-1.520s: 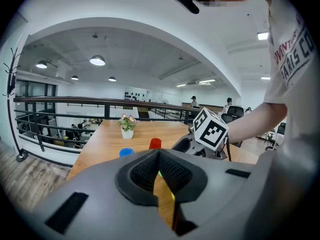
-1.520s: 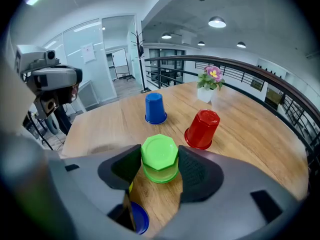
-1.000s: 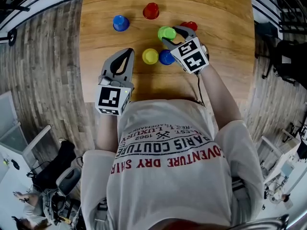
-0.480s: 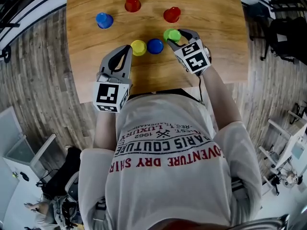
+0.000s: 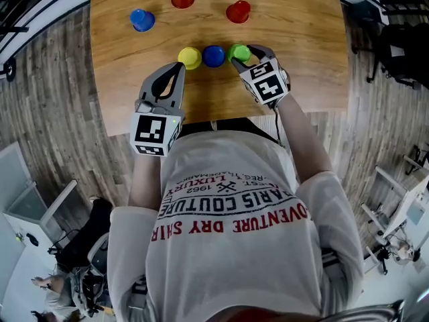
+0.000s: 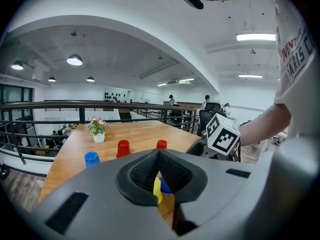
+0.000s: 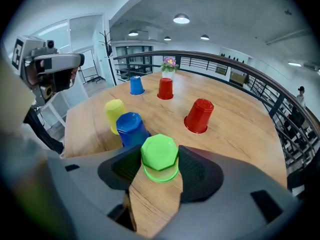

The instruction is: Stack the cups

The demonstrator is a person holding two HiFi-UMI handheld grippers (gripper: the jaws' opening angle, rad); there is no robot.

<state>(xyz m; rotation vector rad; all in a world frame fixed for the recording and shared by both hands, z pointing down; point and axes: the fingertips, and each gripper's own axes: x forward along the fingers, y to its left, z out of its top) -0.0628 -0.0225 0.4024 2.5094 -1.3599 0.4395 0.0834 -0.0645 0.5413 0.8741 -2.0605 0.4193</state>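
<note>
Wooden table, right tool pinching green cup beside blue cup, left tool closed.

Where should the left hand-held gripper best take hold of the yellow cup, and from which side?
Grip the yellow cup across its narrow closed top, coming from the near side, slightly above. It stands upside down and tapers upward, so there the jaws probably clear the blue cup close beside it.
</note>
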